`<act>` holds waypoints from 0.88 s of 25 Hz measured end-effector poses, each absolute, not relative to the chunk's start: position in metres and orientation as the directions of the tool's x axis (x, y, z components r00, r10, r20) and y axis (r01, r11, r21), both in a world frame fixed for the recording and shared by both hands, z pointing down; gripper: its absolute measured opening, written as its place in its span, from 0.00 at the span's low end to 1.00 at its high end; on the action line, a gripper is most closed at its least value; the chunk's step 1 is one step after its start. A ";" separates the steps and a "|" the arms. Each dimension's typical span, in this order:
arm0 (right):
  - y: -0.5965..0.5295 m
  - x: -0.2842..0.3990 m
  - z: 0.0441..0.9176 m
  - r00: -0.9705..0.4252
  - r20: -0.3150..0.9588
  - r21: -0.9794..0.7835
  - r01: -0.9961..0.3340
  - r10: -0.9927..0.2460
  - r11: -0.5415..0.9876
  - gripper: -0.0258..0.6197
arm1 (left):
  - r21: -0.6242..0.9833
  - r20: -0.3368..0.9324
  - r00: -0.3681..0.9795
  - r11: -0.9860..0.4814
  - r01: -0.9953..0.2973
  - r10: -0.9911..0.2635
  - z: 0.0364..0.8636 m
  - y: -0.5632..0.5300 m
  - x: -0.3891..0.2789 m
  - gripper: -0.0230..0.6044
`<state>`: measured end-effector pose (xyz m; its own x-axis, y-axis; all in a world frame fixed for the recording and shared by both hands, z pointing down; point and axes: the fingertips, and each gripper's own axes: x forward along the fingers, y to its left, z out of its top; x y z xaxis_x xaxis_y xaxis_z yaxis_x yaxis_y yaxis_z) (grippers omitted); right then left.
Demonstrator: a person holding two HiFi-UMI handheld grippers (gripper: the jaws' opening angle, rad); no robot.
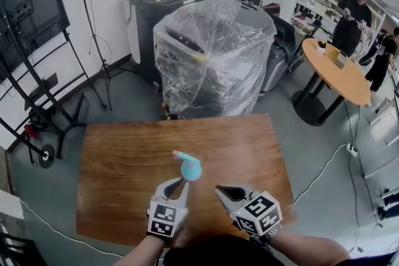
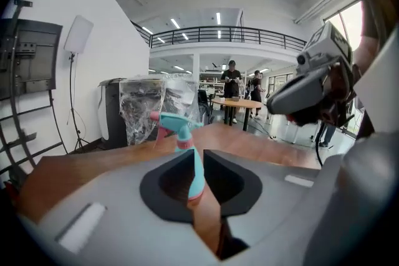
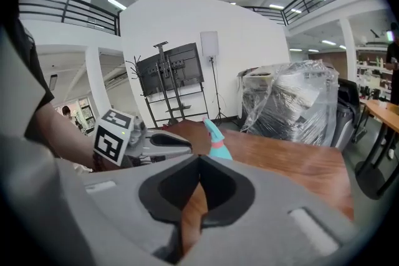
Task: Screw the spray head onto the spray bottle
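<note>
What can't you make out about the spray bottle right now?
Head view: teal-and-pink plastic spray bottle seen from above, its lower body hidden under its own top.
Left gripper view: jaws of the left hand-held gripper cover its sides.
Right gripper view: right hand-held gripper cuts off its base.

An open lab hall: plastic-wrapped machines [image 1: 212, 59] at centre, screen stand [image 1: 31, 22] upper left, mezzanine railing [image 2: 218, 34] above.

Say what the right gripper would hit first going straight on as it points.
Probably the spray bottle held by the left gripper, just ahead of the right gripper; depth is uncertain.
</note>
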<state>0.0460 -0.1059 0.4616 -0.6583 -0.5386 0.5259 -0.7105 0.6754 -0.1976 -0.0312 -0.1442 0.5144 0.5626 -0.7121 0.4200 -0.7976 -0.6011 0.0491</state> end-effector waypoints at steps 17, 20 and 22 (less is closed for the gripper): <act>-0.089 0.034 0.441 -0.761 0.375 -0.178 -0.620 -0.529 0.765 0.03 | 0.168 0.358 0.564 -0.542 -0.823 -0.744 0.444 -0.087 0.007 0.06; -0.085 0.041 0.440 -0.767 0.372 -0.175 -0.610 -0.522 0.772 0.03 | 0.161 0.354 0.547 -0.527 -0.834 -0.758 0.443 -0.082 0.014 0.06; -0.081 0.043 0.440 -0.772 0.370 -0.173 -0.603 -0.516 0.779 0.03 | 0.156 0.352 0.539 -0.519 -0.840 -0.766 0.442 -0.079 0.017 0.06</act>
